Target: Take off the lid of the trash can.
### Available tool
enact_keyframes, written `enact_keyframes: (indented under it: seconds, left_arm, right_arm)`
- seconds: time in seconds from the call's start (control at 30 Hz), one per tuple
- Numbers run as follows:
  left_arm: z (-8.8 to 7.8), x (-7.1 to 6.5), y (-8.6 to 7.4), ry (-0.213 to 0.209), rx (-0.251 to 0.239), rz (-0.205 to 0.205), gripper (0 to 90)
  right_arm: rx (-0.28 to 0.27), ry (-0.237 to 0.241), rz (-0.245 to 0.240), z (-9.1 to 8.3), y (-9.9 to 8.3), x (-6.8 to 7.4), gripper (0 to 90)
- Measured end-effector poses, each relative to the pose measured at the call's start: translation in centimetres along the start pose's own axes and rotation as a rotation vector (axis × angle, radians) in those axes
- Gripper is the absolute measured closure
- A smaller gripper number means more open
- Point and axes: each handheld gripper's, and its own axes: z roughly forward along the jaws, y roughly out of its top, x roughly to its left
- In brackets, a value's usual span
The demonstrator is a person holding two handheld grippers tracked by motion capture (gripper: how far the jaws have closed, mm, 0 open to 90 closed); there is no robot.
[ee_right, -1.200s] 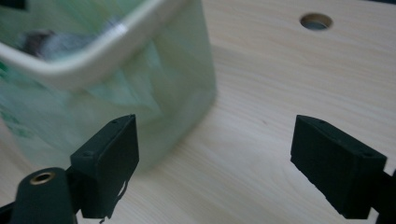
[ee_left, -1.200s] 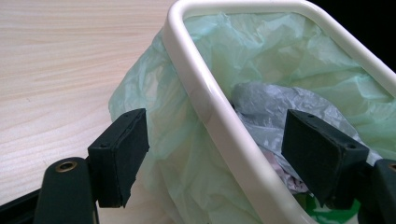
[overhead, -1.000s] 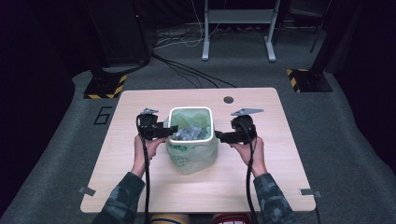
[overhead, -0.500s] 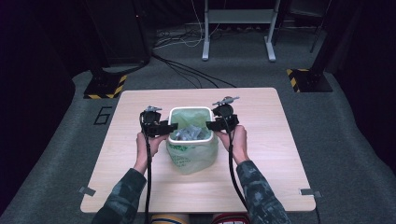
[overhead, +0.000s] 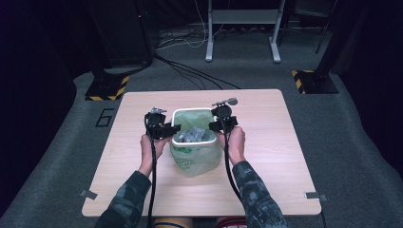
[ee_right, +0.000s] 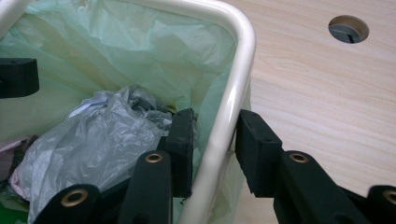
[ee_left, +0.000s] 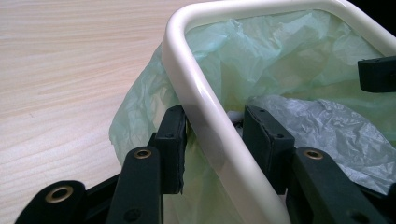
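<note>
— Now, item one: the bin (overhead: 192,142). Where, and how does it sit?

— Middle of the table (overhead: 285,142), upright, mouth up. Small white-rimmed bin, its rim (ee_left: 205,121) an oblong whose long axis runs near to far. A pale green liner (ee_left: 289,60) is folded over the rim; crumpled grey plastic (ee_right: 93,140) lies inside.

— Item two: the tongs?

— Left gripper (overhead: 172,128) straddles the left rim, one jaw inside, one outside. Its jaws have just been closing; the outer pad touches the liner, the inner stands just off the rim. Right gripper (overhead: 215,125) mirrors it on the right rim, also just closing, with a gap at its outer pad. Neither clamps yet.

— Why opposite sides?

— Likely to balance a level two-handed lift.
</note>
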Motion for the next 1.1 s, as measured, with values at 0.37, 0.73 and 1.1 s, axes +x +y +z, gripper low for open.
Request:
enact_keyframes:
  seconds: [0.37, 0.73, 1.1]
  left_arm:
    - [0.0, 0.1, -0.1, 0.009, -0.009, -0.020, 61.4]
    - [0.0, -0.3, -0.3, 0.028, -0.026, -0.020, 63.8]
    - [-0.1, -0.6, -0.2, 0.045, -0.019, -0.014, 63.7]
  right_arm:
    - [-0.013, -0.033, -0.006, -0.2, 0.1, 0.5, 65.9]
    - [-0.020, -0.059, -0.012, -0.3, 0.4, 0.5, 66.7]
    - [-0.028, -0.109, -0.027, -0.1, 0.4, 1.1, 71.2]
